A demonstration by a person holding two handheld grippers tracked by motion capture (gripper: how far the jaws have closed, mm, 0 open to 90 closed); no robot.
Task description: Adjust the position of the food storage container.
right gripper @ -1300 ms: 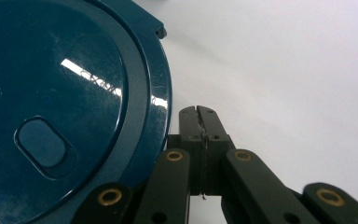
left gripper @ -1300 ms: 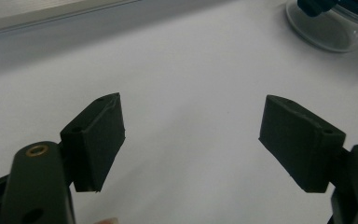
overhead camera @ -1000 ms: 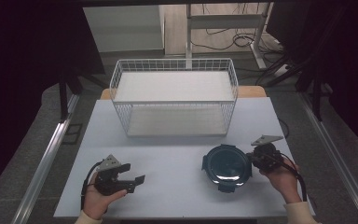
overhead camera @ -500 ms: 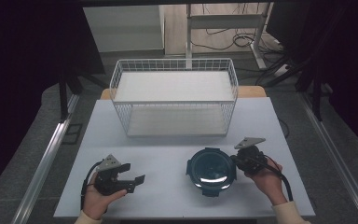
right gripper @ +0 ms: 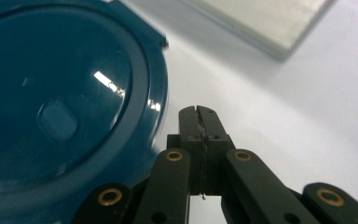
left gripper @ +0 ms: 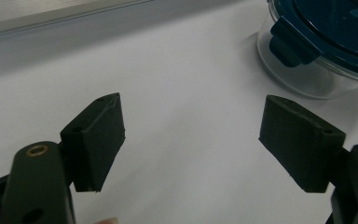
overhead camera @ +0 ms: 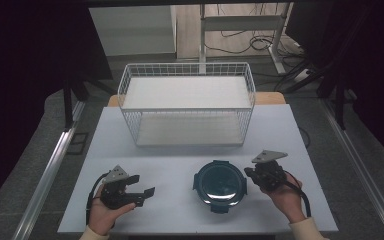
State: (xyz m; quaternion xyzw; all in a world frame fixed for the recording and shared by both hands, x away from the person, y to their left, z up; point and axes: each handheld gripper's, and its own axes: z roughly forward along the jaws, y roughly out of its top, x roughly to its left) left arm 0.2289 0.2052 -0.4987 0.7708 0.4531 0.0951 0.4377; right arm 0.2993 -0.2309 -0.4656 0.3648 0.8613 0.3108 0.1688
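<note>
The step in hand looked like a push: the right tongs [overhead camera: 248,173] sat clenched, pads pressed flat together with nothing between them, tip beside the rim of the container [overhead camera: 220,184], touching or nearly so. The container, a round glass one with a blue clip lid [right gripper: 60,116], stood on the white counter [overhead camera: 170,165] near its front edge, between the two hands and in front of the wire basket [overhead camera: 187,107].

To push it well, the closed tip would best bear low on the lid's rim or on the glass wall, aimed through the container's middle, so that it slid straight and did not spin off to one side. A slow, level stroke would keep the glass from tipping or skating past the other hand. The clips stuck out from the lid; catching one could twist the container.

The left tongs [overhead camera: 142,191] lay released, pads [left gripper: 98,140] well apart and empty, low over bare counter to the container's left, pointed toward it and clear of it. From there they stood ready to receive it or steady it.
</note>
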